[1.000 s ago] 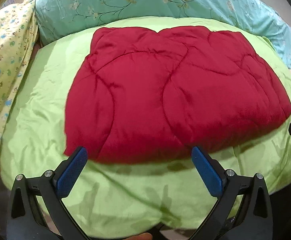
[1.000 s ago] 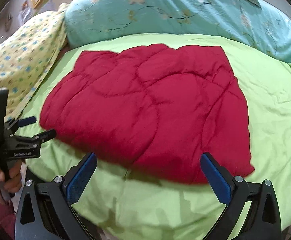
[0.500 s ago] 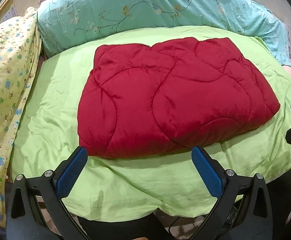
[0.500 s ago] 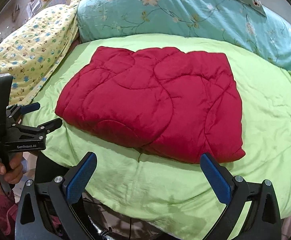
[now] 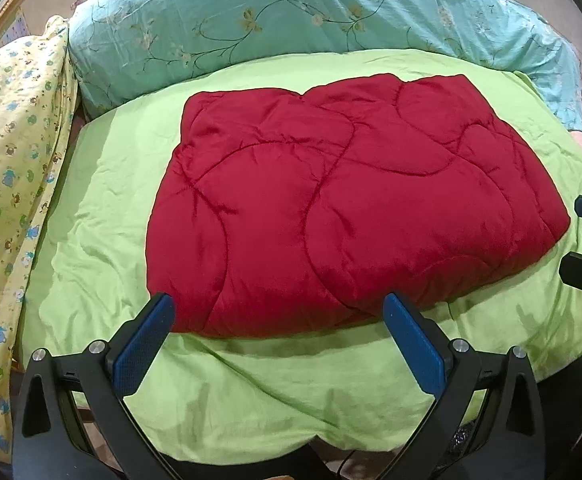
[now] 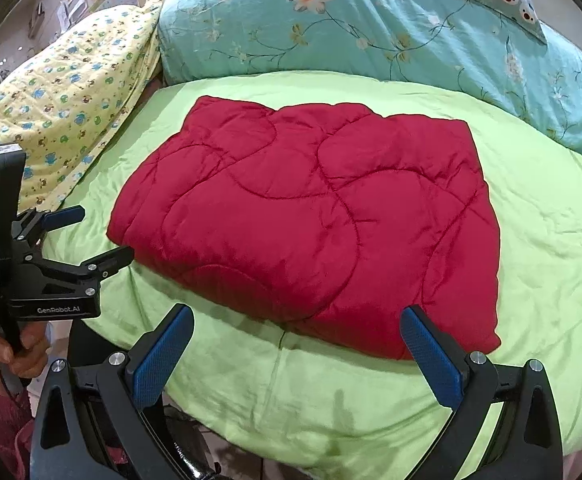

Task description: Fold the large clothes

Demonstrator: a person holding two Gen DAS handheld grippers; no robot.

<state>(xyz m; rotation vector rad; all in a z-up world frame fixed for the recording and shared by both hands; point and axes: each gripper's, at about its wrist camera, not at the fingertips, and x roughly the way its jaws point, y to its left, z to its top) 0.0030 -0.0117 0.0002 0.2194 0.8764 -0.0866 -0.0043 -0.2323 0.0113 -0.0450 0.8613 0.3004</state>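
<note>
Lime-green bedsheet (image 5: 103, 240) is used as the work surface, with a teal floral duvet (image 6: 371, 40) and a yellow printed quilt (image 6: 63, 104) kept bunched at the far edges (probably to keep the middle free). Red quilted comforter (image 5: 351, 208) is laid centred, already folded into a thick rectangle. Left gripper (image 5: 279, 330) and right gripper (image 6: 297, 342) are held off its near edge, jaws spread wide, nothing gripped.

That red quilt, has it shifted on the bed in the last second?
No. The red quilt sits on the same part of the green sheet, equally near the blue pillow; only the cameras pulled back.
</note>
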